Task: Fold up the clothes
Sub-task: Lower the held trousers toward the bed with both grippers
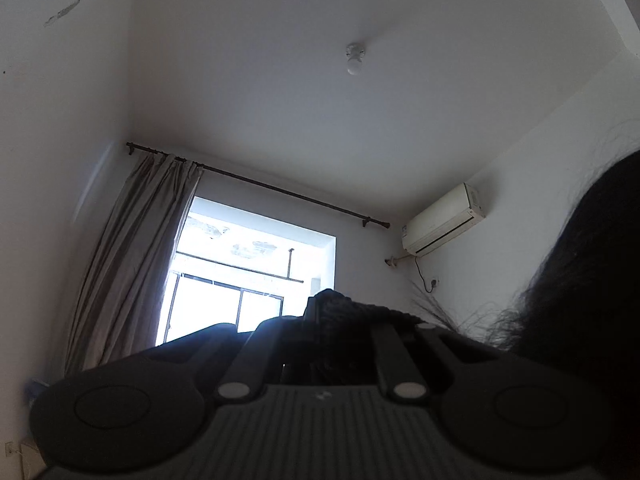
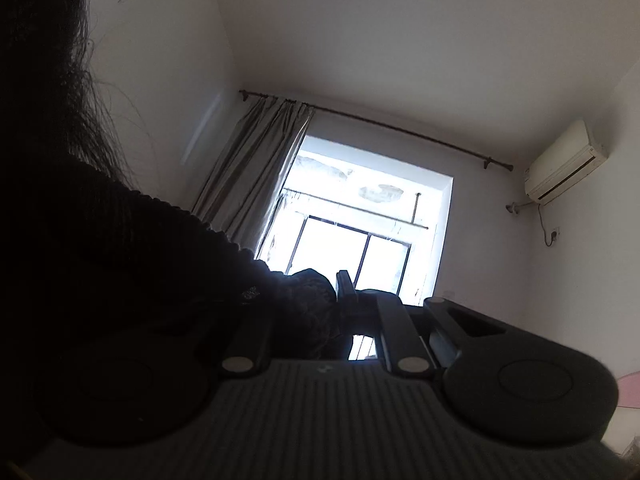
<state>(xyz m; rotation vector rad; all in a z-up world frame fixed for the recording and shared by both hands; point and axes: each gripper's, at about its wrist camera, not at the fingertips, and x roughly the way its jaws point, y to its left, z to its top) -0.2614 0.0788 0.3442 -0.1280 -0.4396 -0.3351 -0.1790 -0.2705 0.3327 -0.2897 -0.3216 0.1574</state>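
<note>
1. Holding a dark knitted garment (image 2: 120, 248) up against the window (image 2: 360, 224), both grippers are seen tilted toward the ceiling; the left gripper (image 1: 320, 316) is closed on a bunch of the dark knit, and the right gripper (image 2: 338, 296) is likewise pinched shut on a fold of it.
2. A slip is judged possible: only small bunches of thick knit are clamped, so the cloth could be pulled free by its own hanging weight.
3. An uneven fold is also judged likely, since the lower part of the garment is hidden below both views and its hang cannot be checked.
4. Long dark hair (image 1: 592, 264) hangs beside the garment and could be caught in the fold.
5. No bed or tabletop is shown below the window, so the laying surface cannot be told.
6. A curtain (image 1: 132, 248) hangs left of the window, under a rod (image 1: 256, 182); an air conditioner (image 1: 444, 216) is mounted to the right of the window, and a bulb (image 1: 355, 58) is fixed on the ceiling above it.
</note>
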